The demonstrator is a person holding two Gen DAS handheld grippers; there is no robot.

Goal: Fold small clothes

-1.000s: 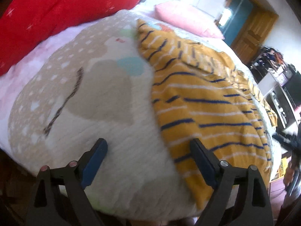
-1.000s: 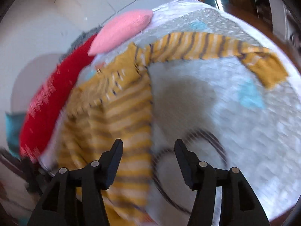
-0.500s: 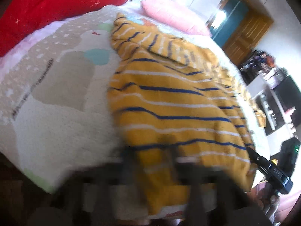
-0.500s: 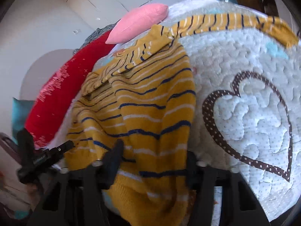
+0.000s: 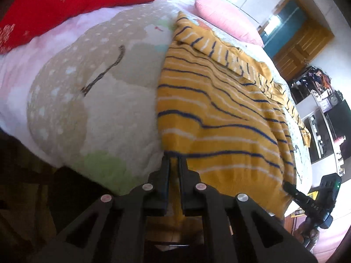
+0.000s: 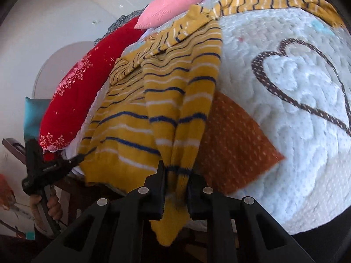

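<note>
A yellow sweater [image 5: 219,114] with navy and white stripes lies on a quilted bed cover [image 5: 105,114], its hem at the near edge of the bed. My left gripper [image 5: 174,162] is shut on the hem's left corner. My right gripper [image 6: 175,171] is shut on the hem's right corner of the sweater [image 6: 166,100], which bunches between the fingers and hangs below them. One sleeve [image 6: 263,0] stretches across the far side of the cover. Each gripper shows in the other's view: the right one [image 5: 294,194], the left one [image 6: 75,161].
A red pillow [image 5: 76,2] and a pink pillow [image 5: 228,19] lie at the head of the bed. The white cover carries a brown heart outline [image 6: 307,81] and an orange patch [image 6: 232,138]. A wooden door [image 5: 300,48] and cluttered shelves [image 5: 324,114] stand beyond the bed.
Both grippers were open above the bed edge a second ago. They moved onto the sweater's hem and closed on its two corners.
</note>
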